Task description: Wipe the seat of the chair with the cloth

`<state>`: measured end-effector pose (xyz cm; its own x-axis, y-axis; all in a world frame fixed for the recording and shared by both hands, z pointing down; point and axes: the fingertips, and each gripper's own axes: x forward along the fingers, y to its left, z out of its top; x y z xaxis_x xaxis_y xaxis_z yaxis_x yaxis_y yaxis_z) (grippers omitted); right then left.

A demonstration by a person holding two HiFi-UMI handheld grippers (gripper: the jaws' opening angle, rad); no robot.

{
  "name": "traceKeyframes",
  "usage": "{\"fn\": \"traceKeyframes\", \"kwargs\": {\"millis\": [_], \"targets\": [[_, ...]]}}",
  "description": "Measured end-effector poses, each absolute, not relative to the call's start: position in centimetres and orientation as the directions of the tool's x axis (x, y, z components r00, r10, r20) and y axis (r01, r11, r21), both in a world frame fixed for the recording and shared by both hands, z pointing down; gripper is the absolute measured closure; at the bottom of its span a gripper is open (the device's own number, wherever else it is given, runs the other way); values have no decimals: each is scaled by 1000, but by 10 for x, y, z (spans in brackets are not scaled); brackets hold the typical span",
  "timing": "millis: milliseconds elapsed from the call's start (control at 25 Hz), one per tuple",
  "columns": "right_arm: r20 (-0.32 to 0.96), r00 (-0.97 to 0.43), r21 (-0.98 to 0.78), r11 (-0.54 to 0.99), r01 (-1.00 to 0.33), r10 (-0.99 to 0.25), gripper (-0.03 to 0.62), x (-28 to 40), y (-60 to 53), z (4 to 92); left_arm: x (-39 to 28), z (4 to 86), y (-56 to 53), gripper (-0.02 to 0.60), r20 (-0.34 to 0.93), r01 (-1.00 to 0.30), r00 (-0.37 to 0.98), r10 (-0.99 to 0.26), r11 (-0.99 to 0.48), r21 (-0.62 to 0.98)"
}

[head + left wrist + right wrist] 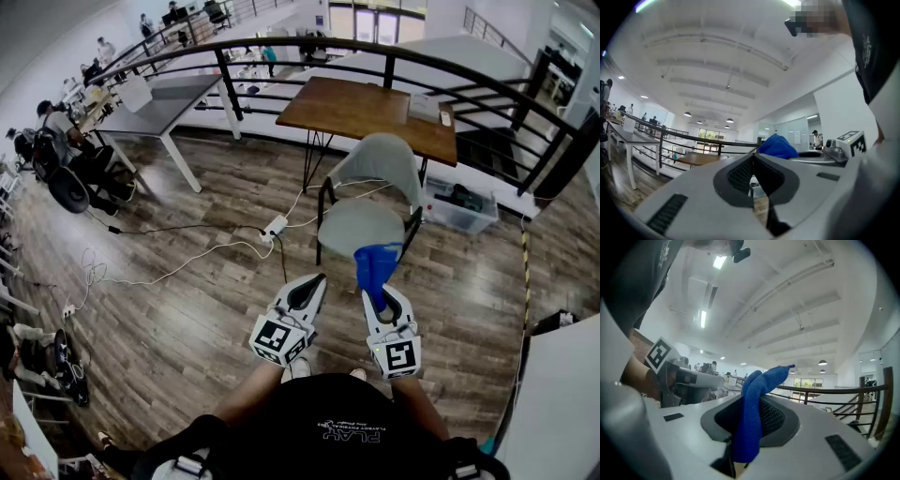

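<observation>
Lettering on the shirt only
Bottom centre of the head view, the black shirt [309, 412] carries white print that looks like "PLAY"; its smaller line is too small to read.

blue cloth [752, 413], woven, matt.

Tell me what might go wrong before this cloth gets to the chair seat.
1. The right gripper pinches the blue cloth as a narrow bunch, so it may slip out or wipe only a thin strip of the seat.
2. A power strip and cables lie on the floor beside the chair; stepping in could snag them.
</observation>
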<state>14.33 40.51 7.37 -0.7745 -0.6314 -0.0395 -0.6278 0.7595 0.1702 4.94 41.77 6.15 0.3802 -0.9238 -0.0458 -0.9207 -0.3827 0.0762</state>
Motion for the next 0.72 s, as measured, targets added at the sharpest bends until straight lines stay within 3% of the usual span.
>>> {"fn": "traceKeyframes", "kwargs": {"millis": [480,720], "targets": [[-33,-794,172,779,-603,-607,497,118,410,77,20,59,416,574,-61,-929,353,-934,-357,92],[6,-759,155,750,-643,-651,497,116,414,86,16,74,426,574,-58,-910,403,-913,-407,81]]}}
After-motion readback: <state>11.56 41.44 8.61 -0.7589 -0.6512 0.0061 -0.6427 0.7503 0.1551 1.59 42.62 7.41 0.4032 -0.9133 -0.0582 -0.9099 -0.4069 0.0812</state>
